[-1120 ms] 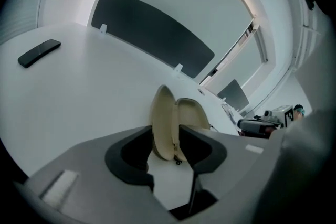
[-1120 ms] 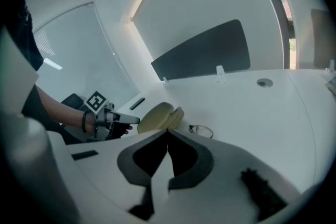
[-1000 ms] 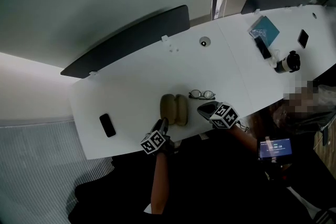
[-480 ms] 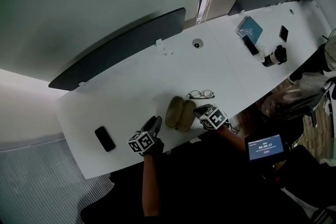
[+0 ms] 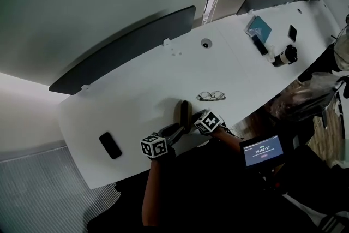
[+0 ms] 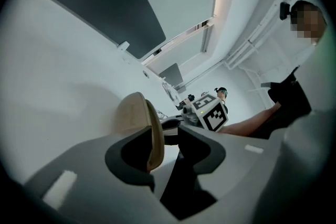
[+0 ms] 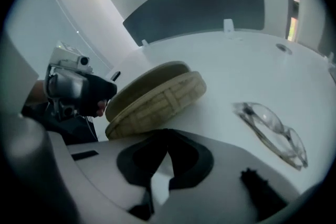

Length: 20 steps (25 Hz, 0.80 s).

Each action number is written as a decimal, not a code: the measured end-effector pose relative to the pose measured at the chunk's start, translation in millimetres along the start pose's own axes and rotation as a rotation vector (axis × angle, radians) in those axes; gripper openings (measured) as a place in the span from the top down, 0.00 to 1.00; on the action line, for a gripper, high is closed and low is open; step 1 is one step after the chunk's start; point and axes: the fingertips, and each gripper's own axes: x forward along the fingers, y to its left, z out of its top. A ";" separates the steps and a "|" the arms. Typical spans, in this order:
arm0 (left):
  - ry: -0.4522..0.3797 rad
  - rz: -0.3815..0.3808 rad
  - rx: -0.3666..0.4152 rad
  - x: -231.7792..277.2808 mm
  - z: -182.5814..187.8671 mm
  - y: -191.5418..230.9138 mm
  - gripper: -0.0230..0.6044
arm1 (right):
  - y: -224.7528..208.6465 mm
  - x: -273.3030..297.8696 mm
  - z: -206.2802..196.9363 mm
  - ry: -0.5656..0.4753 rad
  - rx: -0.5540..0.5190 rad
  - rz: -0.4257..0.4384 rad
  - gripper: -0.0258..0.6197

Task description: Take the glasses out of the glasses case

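The tan woven glasses case (image 5: pixel 184 112) stands on its edge near the white table's (image 5: pixel 136 95) front, its two halves folded together. My left gripper (image 5: pixel 175 129) reaches in from the left. In the left gripper view, the case (image 6: pixel 135 120) sits between the jaws of the left gripper (image 6: pixel 165 147), against the left pad. My right gripper (image 5: pixel 192 117) is shut and empty just right of the case. In the right gripper view, the right gripper (image 7: pixel 167 136) points at the tilted case (image 7: pixel 155 97). The clear-lensed glasses (image 5: pixel 210 96) lie on the table, right of the case (image 7: pixel 273 131).
A black phone (image 5: pixel 110 145) lies at the front left. A dark divider (image 5: pixel 125 52) runs along the table's far edge. At the far right are a teal book (image 5: pixel 258 27), another phone (image 5: pixel 292 33) and a black-and-white cup (image 5: pixel 286 54). A lit tablet (image 5: pixel 263 150) is below the table's edge.
The case lay open with both halves flat; now it is folded together and tipped up on edge. Both grippers have closed in on it. The glasses have not moved.
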 end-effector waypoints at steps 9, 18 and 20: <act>-0.207 0.076 -0.165 0.4 12.8 23.5 0.96 | -5.3 14.2 13.6 0.023 -0.002 0.017 0.95; -0.376 -0.029 -0.098 -20.4 62.4 -21.4 0.88 | -7.0 -83.4 68.5 -0.376 0.070 0.144 0.95; -0.383 -0.026 -0.018 -30.6 70.1 -32.1 0.88 | 1.3 -100.7 77.5 -0.427 0.012 0.171 0.95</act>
